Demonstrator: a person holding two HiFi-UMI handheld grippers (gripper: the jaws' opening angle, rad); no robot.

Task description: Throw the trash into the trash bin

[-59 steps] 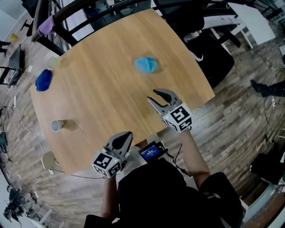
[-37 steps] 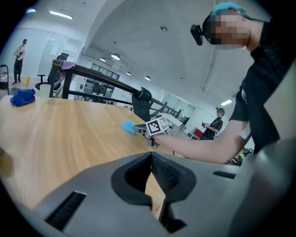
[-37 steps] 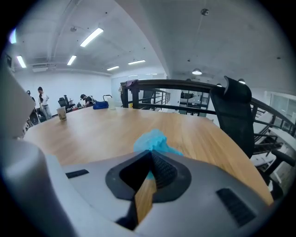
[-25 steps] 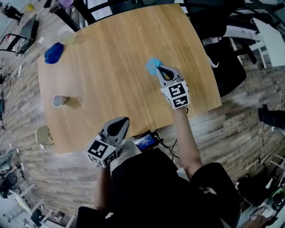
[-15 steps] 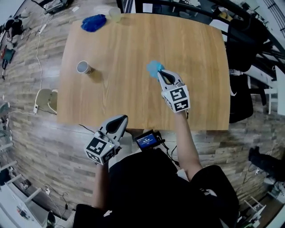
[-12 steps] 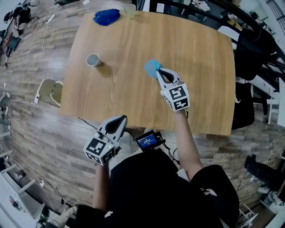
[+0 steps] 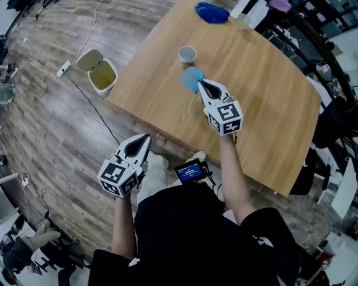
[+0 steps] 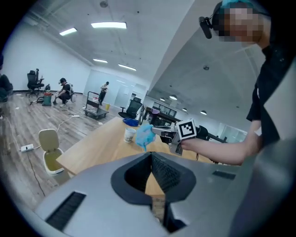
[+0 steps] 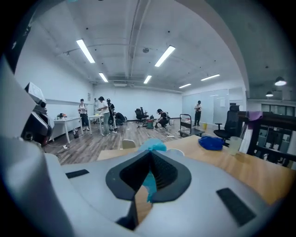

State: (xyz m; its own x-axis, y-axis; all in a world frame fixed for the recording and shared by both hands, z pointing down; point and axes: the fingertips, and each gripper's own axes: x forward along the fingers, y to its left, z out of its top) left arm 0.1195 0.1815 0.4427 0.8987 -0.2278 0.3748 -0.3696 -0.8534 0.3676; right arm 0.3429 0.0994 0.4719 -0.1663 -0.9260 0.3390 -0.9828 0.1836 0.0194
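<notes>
A crumpled light-blue piece of trash [image 7: 192,79] hangs over the wooden table [image 7: 263,106], and my right gripper [image 7: 202,84] is shut on it. The right gripper view shows that trash [image 9: 151,147] sticking out past the closed jaws. In the left gripper view the trash [image 8: 144,134] is at the tip of the right gripper [image 8: 159,133]. My left gripper [image 7: 137,147] is shut and empty, off the table's near edge over the floor. The pale trash bin [image 7: 100,70], lid up, stands on the floor beside the table's corner.
A paper cup [image 7: 187,55] stands just beyond the held trash. A dark-blue wad [image 7: 211,12] and a clear cup [image 7: 242,21] sit at the table's far end. A cable [image 7: 92,103] crosses the wooden floor by the bin. Chairs stand beyond the table, and people work far off.
Both grippers have swung sideways along the table with the view. The right one still holds the blue trash, now near the paper cup. The bin has come into sight.
</notes>
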